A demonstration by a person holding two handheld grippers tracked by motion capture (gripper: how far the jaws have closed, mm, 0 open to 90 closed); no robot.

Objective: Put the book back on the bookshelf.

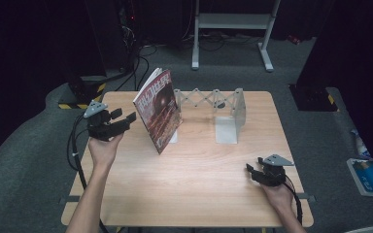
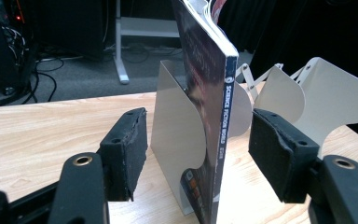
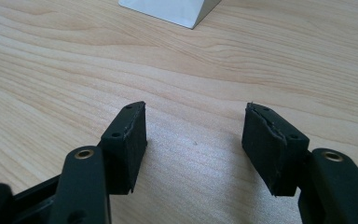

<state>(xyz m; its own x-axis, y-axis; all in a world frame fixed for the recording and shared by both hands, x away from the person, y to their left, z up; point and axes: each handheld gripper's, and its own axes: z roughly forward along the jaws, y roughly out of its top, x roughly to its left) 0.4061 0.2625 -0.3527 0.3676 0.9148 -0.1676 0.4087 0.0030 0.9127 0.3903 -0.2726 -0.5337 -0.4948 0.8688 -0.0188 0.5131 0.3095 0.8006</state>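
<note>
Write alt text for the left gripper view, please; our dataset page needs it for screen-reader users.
A magazine stands on edge against a white metal bookend on a wooden table, spine toward the camera. The left gripper has its black padded jaws open, one on each side of the spine, touching neither. More white bookend panels stand behind, at right.

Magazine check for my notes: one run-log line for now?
magazine: leaning on bookend | left tongs: open, facing spine | right tongs: open, over table

A wooden table (image 1: 194, 179) stands on grey carpet (image 1: 24, 160), with a white metal frame (image 1: 233, 22) beyond.
</note>
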